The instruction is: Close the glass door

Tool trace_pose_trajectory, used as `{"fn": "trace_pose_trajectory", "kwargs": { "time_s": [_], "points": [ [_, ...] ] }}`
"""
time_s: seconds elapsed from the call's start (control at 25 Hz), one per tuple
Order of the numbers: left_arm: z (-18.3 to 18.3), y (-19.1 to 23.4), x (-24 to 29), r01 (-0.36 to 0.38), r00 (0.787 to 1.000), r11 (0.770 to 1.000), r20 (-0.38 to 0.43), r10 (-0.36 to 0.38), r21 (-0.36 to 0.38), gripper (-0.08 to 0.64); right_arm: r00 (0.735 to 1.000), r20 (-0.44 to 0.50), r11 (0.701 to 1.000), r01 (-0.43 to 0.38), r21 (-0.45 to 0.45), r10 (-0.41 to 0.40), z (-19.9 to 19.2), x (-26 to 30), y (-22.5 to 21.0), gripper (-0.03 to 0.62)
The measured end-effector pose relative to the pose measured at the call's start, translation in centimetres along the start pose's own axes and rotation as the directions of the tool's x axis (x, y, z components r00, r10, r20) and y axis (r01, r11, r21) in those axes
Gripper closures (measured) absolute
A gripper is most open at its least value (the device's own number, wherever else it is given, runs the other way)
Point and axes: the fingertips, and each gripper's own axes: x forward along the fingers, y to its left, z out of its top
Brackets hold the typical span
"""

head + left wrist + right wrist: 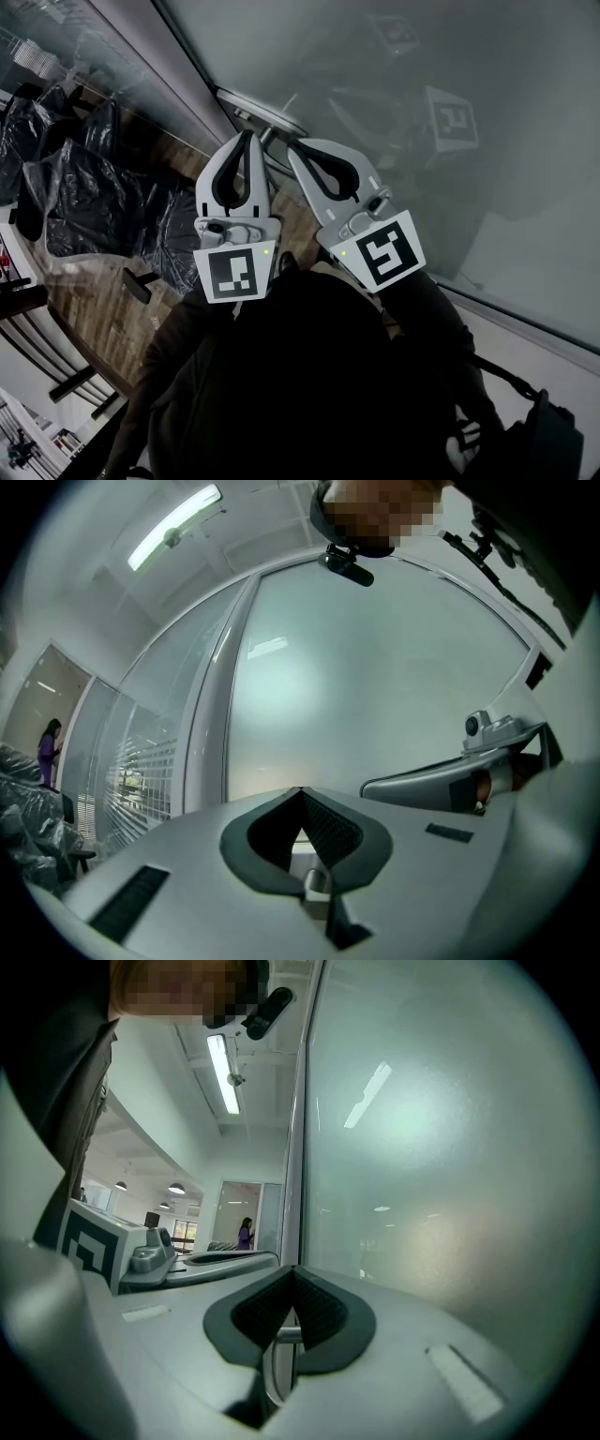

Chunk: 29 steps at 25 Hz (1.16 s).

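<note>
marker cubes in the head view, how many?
2. The left cube sits on the left gripper, and the right cube on the right gripper beside it. The marker higher up in the glass door is only a reflection.

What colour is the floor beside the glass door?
The floor is brown, with a wood-plank pattern; the head view shows it best.
</note>
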Motion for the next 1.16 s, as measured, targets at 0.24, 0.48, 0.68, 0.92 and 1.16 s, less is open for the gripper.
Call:
{"fn": "trace_pose_trajectory", "kwargs": {
  "time_s": [0.24,0.48,0.68,0.92,1.16],
  "points": [
    [-0.21,-0.02,-0.17,-0.002,1.0,1.0,-0.008,0.002,0.0,0.563,1.0,-0.003,1.0,-0.007,0.007,0.008,0.01,0.1,0.12,0.592],
    [-0.21,0.04,-0.15,-0.005,1.0,1.0,-0.011,0.005,0.0,0.564,1.0,0.008,1.0,-0.011,0.012,0.011,0.21,0.09,0.05,0.592],
    [-0.33,-0.13,-0.17,-0.002,1.0,1.0,-0.012,0.002,0.001,0.563,1.0,0.014,1.0,-0.014,0.011,0.014,0.11,-0.07,0.04,0.592],
    [-0.15,-0.35,-0.2,0.002,1.0,1.0,-0.015,-0.002,0.0,0.563,1.0,0.021,1.0,-0.018,0.001,0.018,0.46,-0.28,0.07,0.592],
    [-0.48,0.09,-0.08,0.001,1.0,1.0,-0.017,-0.001,-0.002,0.563,1.0,0.018,1.0,-0.016,0.014,0.016,0.18,0.17,0.11,0.592]
  ]
}}
